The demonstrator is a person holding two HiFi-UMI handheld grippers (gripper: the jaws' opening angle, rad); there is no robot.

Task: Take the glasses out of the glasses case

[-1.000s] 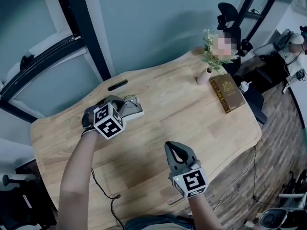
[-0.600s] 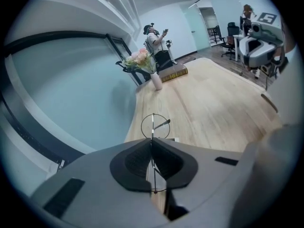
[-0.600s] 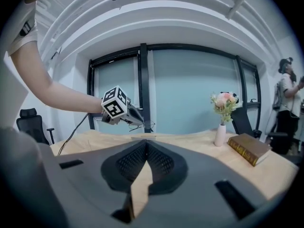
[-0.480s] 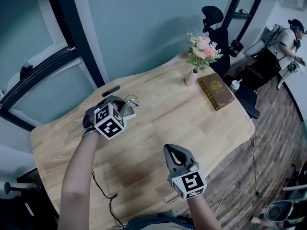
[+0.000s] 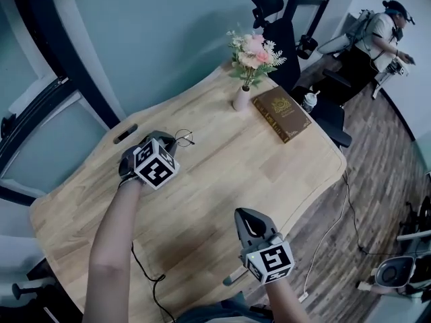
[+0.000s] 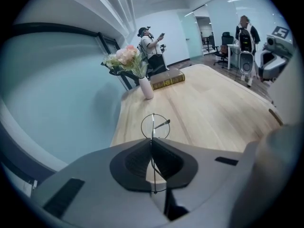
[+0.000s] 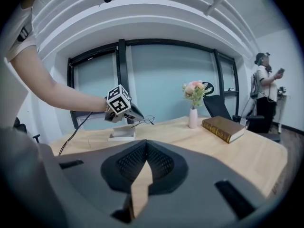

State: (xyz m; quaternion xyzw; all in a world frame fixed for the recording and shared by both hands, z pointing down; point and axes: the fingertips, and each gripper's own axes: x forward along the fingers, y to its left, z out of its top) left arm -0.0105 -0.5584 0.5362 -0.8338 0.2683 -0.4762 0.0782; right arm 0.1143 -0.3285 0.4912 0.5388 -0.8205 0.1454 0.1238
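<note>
A: What sat around your left gripper (image 5: 170, 144), upper left of the head view?
B: It was clenched on the glasses (image 5: 183, 138). The thin wire frame was pinched between the closed jaws, with one round lens sticking out past the tips. You held the glasses up off the table (image 5: 222, 180). The glasses case (image 7: 121, 134) lay flat on the wood just under that gripper, left of centre in the right gripper view. The head view hid it behind the gripper.
A: Anything in the way?
B: Nothing close. A dark slot (image 5: 125, 134) in the tabletop sat near your gripper, up and to its left. The vase (image 5: 241, 99) of flowers and the brown book (image 5: 281, 114) stood well apart from it, top centre, by the far edge. An office chair (image 5: 269, 11) and a person (image 5: 382, 31) were off the table, top right.
A: Right side?
B: Your right gripper (image 5: 246, 214) was closed on nothing, jaws tip to tip. It sat bottom centre, close to the near table edge.
A: Room to move?
B: There was bare wood between both grippers, and from the glasses across to the vase. The table's rounded corner dropped off right of centre, with floor beyond it.
</note>
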